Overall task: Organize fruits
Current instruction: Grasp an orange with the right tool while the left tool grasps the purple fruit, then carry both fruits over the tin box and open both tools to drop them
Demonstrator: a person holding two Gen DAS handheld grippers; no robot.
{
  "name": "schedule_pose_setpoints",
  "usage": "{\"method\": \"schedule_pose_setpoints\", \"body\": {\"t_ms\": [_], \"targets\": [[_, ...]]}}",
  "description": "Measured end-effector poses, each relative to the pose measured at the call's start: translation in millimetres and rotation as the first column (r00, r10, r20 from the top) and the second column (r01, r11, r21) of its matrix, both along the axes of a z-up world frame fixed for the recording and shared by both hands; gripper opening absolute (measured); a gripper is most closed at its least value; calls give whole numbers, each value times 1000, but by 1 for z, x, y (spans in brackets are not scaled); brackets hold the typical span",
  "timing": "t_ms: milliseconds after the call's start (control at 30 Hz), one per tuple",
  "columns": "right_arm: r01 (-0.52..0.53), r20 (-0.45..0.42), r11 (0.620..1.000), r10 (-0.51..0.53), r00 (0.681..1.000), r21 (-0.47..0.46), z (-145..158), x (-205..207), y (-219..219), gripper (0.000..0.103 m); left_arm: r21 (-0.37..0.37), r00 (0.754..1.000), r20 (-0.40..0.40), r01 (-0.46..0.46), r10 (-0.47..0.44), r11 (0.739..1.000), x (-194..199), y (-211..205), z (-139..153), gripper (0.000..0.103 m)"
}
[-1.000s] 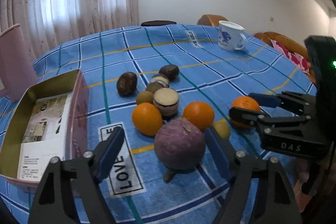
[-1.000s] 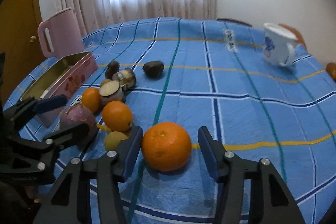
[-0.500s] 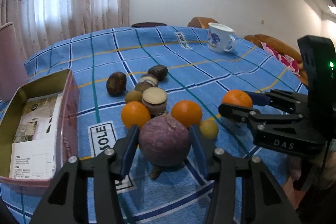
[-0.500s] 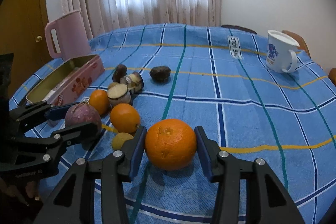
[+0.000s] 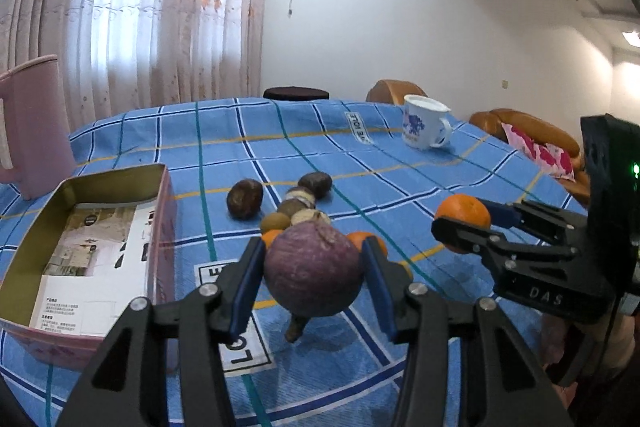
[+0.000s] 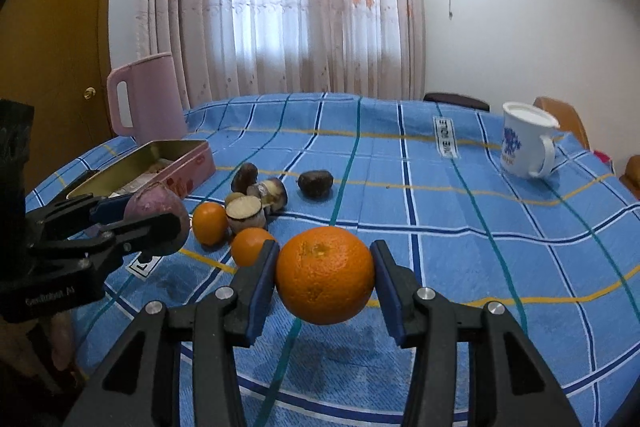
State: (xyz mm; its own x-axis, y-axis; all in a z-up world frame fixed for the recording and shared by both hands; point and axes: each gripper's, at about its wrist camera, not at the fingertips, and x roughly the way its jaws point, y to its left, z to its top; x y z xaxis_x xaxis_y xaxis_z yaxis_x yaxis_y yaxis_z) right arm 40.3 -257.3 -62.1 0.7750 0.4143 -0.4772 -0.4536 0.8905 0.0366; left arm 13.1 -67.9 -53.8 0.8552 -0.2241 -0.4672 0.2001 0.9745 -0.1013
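- The left gripper (image 5: 314,277), spread wide around the purple fruit (image 5: 313,269) a second ago, now clamps it clear of the tablecloth (image 5: 400,163), stalk end pointing down.
- The right gripper (image 6: 324,277), likewise closed in since then, pinches the big orange (image 6: 325,275) and has raised it.
- Loose fruits (image 6: 248,211) lie at 11 o'clock of the orange; the open tin (image 5: 92,247) sits at 9 o'clock of the purple fruit, the mug (image 6: 526,143) at 2 o'clock.

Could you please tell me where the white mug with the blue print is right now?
The white mug stands upright near the far right edge of the blue checked tablecloth, well apart from the fruit cluster, beyond the orange in the right gripper.
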Motion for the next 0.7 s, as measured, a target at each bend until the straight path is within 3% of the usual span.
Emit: {"method": "schedule_pose_setpoints", "body": {"t_ms": [267, 700], "targets": [[-11, 70, 1000, 10, 997, 16, 4, -9, -2, 49, 2, 999, 36, -35, 35, 999, -4, 4, 2, 51], [-10, 142, 998, 2, 990, 55, 7, -20, -8, 49, 49, 982, 159, -112, 103, 992, -21, 7, 20, 51]]}}
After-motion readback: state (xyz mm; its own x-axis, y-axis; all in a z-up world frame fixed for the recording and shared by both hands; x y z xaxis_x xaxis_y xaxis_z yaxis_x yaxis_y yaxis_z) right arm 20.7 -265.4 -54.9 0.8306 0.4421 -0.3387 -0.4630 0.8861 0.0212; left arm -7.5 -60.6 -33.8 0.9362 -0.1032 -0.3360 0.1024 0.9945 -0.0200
